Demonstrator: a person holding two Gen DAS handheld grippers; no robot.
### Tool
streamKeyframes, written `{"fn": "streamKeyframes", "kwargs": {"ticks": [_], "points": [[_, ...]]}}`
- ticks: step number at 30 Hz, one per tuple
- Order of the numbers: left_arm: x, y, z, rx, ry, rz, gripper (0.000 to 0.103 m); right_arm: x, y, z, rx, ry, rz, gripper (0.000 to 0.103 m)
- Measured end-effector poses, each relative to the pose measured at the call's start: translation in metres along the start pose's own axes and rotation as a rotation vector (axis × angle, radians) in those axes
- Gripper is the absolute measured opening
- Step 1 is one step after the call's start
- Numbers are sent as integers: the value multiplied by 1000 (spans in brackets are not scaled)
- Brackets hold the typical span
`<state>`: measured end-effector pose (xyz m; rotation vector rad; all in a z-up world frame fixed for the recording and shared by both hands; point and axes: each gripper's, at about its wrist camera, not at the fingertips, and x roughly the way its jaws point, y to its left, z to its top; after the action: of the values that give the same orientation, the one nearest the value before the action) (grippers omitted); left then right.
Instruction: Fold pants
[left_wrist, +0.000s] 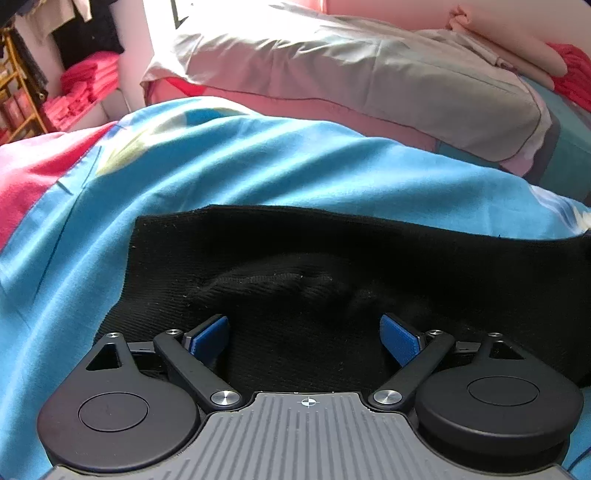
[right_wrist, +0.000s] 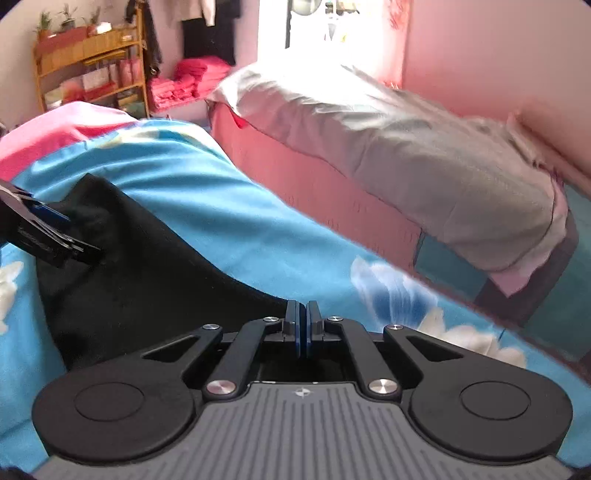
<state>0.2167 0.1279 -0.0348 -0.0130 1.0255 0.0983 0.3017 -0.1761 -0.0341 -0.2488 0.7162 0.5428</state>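
Pants (left_wrist: 332, 266): black, ribbed knit, lying on the bed; spread wide across the lower middle of the left wrist view, far edge straight, a rumpled seam near the centre; in the right wrist view seen as a dark mass at lower left, tapering toward the closed blue pads.
Left hand-held gripper (left_wrist: 304, 338): fingers wide apart, blue pads (left_wrist: 210, 338) angled outward; hovering low over the black cloth, nothing between the pads; whether the tips touch the fabric cannot be told; also seen at the left edge of the right wrist view (right_wrist: 55, 236), poking in over the upper end of the pants.
Right hand-held gripper (right_wrist: 302, 325): pads pressed together, only a thin slit between them; tips at the near edge of the pants where black cloth meets blue sheet; whether a fold of cloth is pinched there cannot be told, the spot being hidden behind the fingers.
Bed sheet (left_wrist: 258, 166): bright blue with white and blue flower print, a pink-red patch at the left; wrinkled; carrying the pants.
Pillow (left_wrist: 369, 74): grey-white case, lying beyond the pants on a pink cushion (left_wrist: 314, 107) toward the head of the bed.
Shelf (right_wrist: 88, 66): bamboo-coloured, far left in the right wrist view, small plants on top, boxes on the levels.
Folded cloth (right_wrist: 184, 81): stack of pink-red pieces beside the shelf; dark garments hanging above.
Wall (right_wrist: 498, 55): pink, at the right behind the pillow.
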Motion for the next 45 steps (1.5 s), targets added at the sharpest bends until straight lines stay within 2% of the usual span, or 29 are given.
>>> {"fn": "streamKeyframes", "kwargs": {"ticks": [2, 3, 5, 6, 10, 13, 16, 19, 21, 24, 26, 27, 28, 29, 31, 35, 37, 40, 42, 43, 44, 45], "points": [[3, -5, 0, 17, 5, 17, 103, 19, 4, -12, -32, 52, -18, 6], [4, -7, 1, 28, 8, 30, 103, 15, 6, -14, -29, 16, -30, 11], [3, -8, 3, 41, 18, 34, 103, -3, 4, -11, 15, -13, -25, 39], [0, -7, 4, 38, 22, 28, 103, -15, -1, -14, 40, -44, -35, 45], [-18, -7, 11, 14, -18, -17, 103, -62, -28, -40, 121, -67, -159, 46], [-19, -17, 18, 39, -36, -37, 103, -97, -60, -73, 269, -49, -282, 47], [-2, -30, 20, 72, -3, -25, 103, -121, -100, -104, 379, -20, -437, 47], [14, -38, 14, 122, 21, 12, 103, -129, -142, -120, 414, 56, -594, 51], [14, -42, 12, 133, 16, 26, 103, -133, -172, -128, 547, 87, -654, 50], [16, -42, 15, 117, 32, 30, 103, -140, -208, -141, 815, 10, -570, 50], [18, -42, 17, 109, 42, 35, 103, -130, -219, -145, 864, 6, -549, 48], [19, -42, 17, 109, 44, 39, 103, -120, -222, -145, 864, 20, -550, 42], [19, -43, 18, 111, 45, 46, 103, -112, -222, -147, 837, 29, -585, 28], [20, -44, 18, 112, 46, 51, 103, -111, -220, -144, 792, 24, -608, 3], [19, -44, 19, 110, 50, 56, 103, -117, -219, -135, 744, -6, -606, 5], [18, -44, 18, 108, 44, 56, 103, -146, -225, -127, 776, -164, -584, 5], [18, -45, 18, 100, 40, 62, 103, -140, -234, -133, 792, -145, -584, 5], [19, -47, 19, 104, 45, 72, 103, -115, -245, -153, 813, -76, -534, 6], [14, -47, 22, 112, 53, 73, 103, -128, -240, -149, 815, -108, -551, 15], [10, -47, 24, 113, 47, 70, 103, -138, -234, -147, 829, -132, -569, 27], [3, -47, 25, 115, 27, 66, 103, -149, -227, -145, 827, -172, -582, 44], [-3, -48, 26, 116, 3, 61, 103, -160, -216, -143, 809, -221, -582, 49]]}}
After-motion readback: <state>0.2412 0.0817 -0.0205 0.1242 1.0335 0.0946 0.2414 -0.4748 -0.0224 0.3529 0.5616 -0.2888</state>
